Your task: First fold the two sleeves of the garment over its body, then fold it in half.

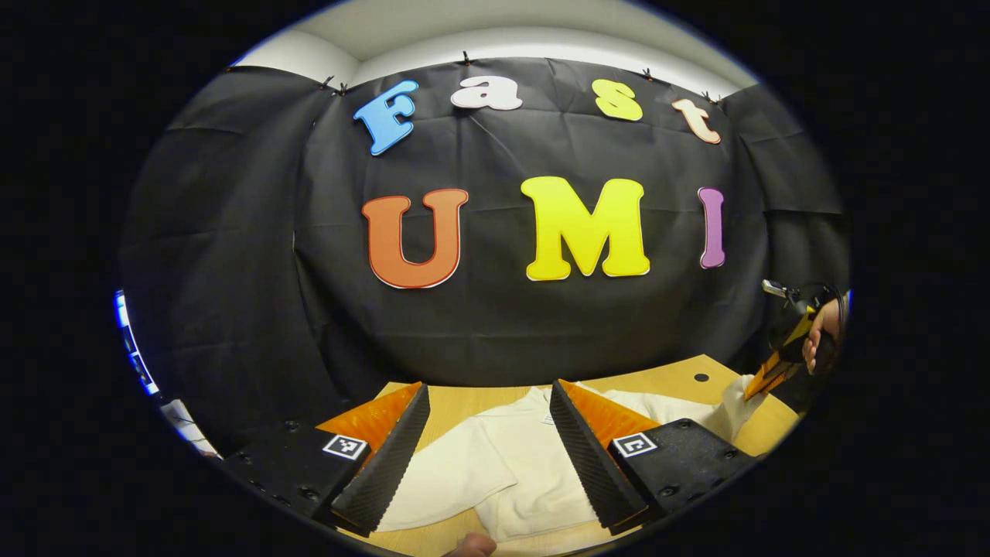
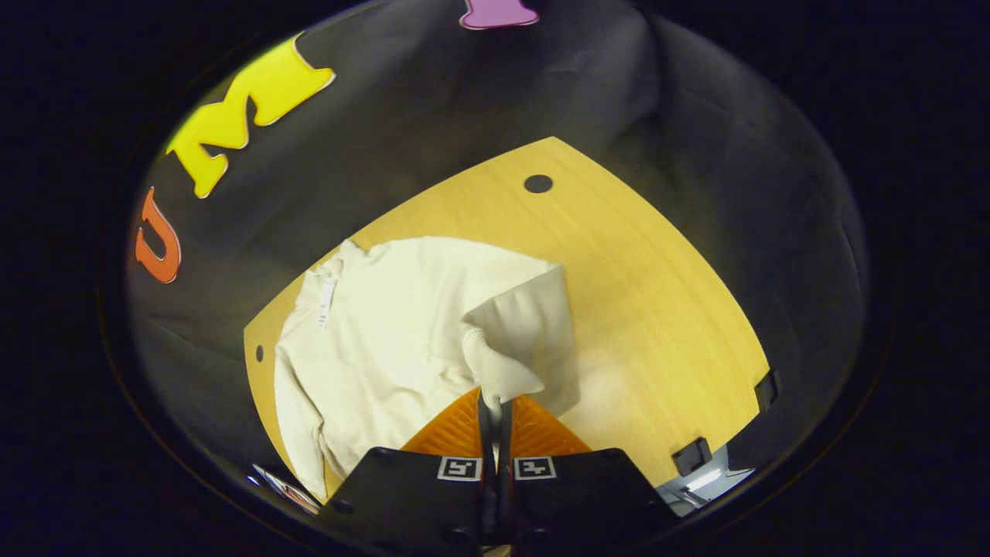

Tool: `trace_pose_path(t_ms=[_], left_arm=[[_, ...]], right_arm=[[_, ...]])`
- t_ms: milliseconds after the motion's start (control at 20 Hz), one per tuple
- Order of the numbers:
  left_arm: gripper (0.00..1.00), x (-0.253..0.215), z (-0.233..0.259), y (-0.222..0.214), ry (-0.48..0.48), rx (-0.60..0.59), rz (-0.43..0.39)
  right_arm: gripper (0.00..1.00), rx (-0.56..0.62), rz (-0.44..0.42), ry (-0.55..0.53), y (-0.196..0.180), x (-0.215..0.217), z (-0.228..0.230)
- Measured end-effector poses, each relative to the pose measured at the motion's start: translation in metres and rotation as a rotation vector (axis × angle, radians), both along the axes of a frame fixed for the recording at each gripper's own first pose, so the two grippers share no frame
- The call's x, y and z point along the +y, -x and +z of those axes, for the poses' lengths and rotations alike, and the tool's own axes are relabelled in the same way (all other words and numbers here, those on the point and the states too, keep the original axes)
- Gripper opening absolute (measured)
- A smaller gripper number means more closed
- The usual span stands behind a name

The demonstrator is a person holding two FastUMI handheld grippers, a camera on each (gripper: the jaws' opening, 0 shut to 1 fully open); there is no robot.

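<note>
The right gripper [image 2: 495, 406] has its two fingers pinched together on the ribbed cuff of a sleeve [image 2: 501, 370], lifting that sleeve up off the cream garment [image 2: 394, 325] so that the fabric rises in a tent above the garment's body. In the left gripper view the same gripper [image 1: 762, 384] shows at the garment's far right end, held by a hand [image 1: 821, 334], with the cloth drawn up to its tip. The left gripper [image 1: 487, 452] hangs with its fingers spread wide apart, grasping nothing; between them lies the garment, with one sleeve [image 1: 452, 476] already laid flat across the body. The garment lies spread on a light wooden table [image 2: 657, 294], taking up the half of the tabletop towards the booth wall's corner in the right gripper view, with a small label [image 2: 326, 302] at its neck end. Bare wood stretches away from the garment on its other side, marked by a round dark hole [image 2: 538, 183] beyond the garment and a smaller one [image 2: 259, 353] by the garment's edge. Two dark clamps [image 2: 692, 456] sit on the table's edge, well apart from the garment. Black cloth [image 1: 232, 271] hangs all round behind the table, and above it a pale ceiling [image 1: 503, 31] shows.
</note>
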State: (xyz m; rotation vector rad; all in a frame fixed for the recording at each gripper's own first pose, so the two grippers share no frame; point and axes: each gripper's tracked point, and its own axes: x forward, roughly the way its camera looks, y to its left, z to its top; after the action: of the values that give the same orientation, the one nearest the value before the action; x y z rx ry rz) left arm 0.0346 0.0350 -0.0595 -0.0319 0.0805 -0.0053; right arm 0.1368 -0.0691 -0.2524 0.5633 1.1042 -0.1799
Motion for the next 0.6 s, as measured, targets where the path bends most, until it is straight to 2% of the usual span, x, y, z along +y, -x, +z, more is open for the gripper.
trace_pose_path(t_ms=[200,400,600], left_arm=[[0.99,0.013,-0.008,-0.005,0.03,0.023,0.022],[0.99,0.019,-0.007,-0.005,0.057,0.016,0.046],[0.99,0.023,-0.015,0.004,0.099,0.021,0.053]], right_arm=[[0.01,-0.05,0.065,-0.02,-0.028,0.039,0.032],[0.01,-0.077,0.131,0.001,-0.053,0.069,0.045],[0.01,-0.112,0.239,0.022,-0.079,0.128,0.051]])
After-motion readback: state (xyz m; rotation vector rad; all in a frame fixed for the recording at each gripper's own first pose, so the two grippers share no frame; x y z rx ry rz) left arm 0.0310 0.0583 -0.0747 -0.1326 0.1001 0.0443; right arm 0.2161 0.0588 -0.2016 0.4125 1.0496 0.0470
